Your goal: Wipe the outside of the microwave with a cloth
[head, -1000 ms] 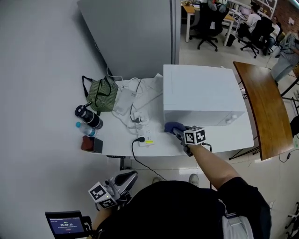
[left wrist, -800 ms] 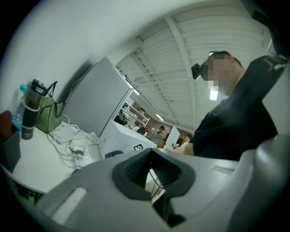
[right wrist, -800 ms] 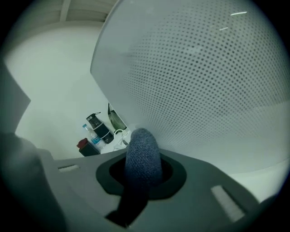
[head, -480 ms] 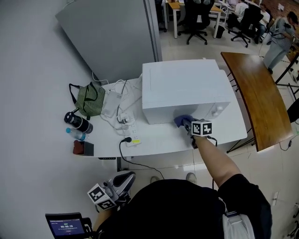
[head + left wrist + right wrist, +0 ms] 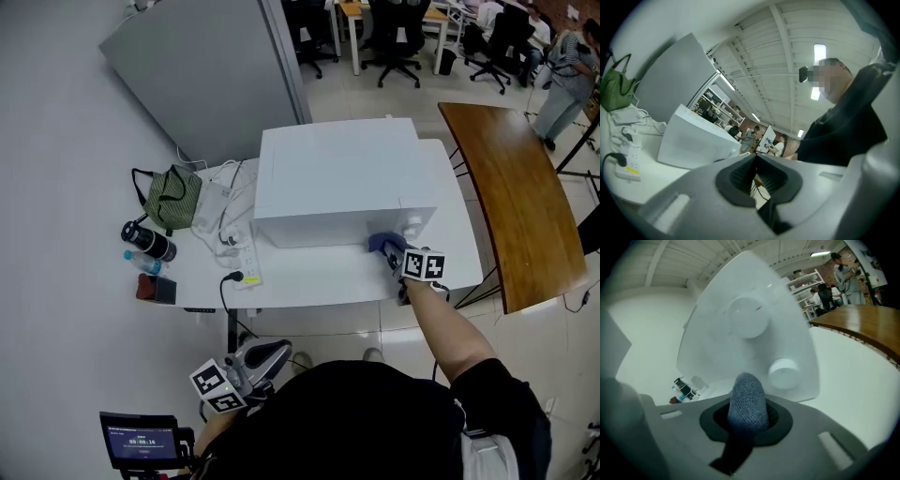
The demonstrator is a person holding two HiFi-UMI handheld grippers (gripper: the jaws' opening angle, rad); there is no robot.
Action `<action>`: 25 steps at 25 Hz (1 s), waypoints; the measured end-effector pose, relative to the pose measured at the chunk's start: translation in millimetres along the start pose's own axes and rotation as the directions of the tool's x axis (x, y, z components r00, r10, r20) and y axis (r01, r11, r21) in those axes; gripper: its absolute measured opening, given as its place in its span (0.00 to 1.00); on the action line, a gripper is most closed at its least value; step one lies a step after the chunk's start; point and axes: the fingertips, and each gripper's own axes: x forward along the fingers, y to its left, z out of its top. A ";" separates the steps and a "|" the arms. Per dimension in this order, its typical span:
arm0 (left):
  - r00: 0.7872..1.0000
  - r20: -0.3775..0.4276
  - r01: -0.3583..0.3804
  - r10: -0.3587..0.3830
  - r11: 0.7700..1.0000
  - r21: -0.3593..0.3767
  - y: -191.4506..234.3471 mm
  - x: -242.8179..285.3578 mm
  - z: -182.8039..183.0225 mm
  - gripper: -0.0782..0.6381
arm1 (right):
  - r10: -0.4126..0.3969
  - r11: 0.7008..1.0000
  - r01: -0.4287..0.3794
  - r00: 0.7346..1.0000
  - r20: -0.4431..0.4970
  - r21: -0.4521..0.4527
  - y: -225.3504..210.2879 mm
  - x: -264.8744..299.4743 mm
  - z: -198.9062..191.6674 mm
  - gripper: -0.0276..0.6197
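Counts: one white microwave (image 5: 337,178), one blue cloth (image 5: 384,244), two grippers, one white table (image 5: 309,279). On the table's left part there is one green bag (image 5: 172,195), one dark bottle (image 5: 148,242), one clear bottle with a blue cap (image 5: 139,261), one small dark-and-red box (image 5: 157,289) and one power strip (image 5: 246,267) with a tangle of white cables. Beside the white table to the right stands one curved wooden table (image 5: 511,197).

The microwave's long axis runs left to right across the table in the head view. Its front faces me, with the control end to my right. The right gripper view shows two round knobs on that front, an upper one (image 5: 749,317) and a lower one (image 5: 783,372).

The right gripper (image 5: 396,253) is clamped on the cloth at the microwave's lower right front corner, just below the knobs. In its own view the cloth (image 5: 747,401) is a bunched roll gripped between the jaws. It sticks out along them toward the microwave front (image 5: 717,348). From here I cannot confirm that it touches.

The left gripper (image 5: 275,352) hangs low by my body, off the table and well apart from the microwave. In its own view the left gripper (image 5: 755,174) has its pads meeting at the tips with only a sliver of gap and nothing between them.
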 end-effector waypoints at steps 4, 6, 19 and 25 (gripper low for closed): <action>0.999 0.023 -0.035 0.035 0.999 -0.009 18.7 -39.2 6.9 0.11 | 0.112 0.990 -0.123 0.983 -0.143 -0.070 81.6 52.9 -47.2 0.13; 0.998 0.028 -0.054 0.054 0.998 -0.010 30.8 -67.9 11.5 0.11 | 0.136 0.984 -0.156 0.970 -0.201 -0.086 121.4 89.4 -71.6 0.13; 0.979 0.032 -0.198 0.200 0.979 -0.045 94.7 -204.9 26.5 0.11 | 0.115 0.993 -0.116 0.970 -0.212 0.010 205.5 213.4 -105.0 0.13; 0.992 -0.012 -0.129 0.129 0.992 -0.012 75.4 -138.5 21.7 0.11 | 0.043 0.999 -0.039 0.988 -0.148 0.024 109.2 144.9 -73.0 0.13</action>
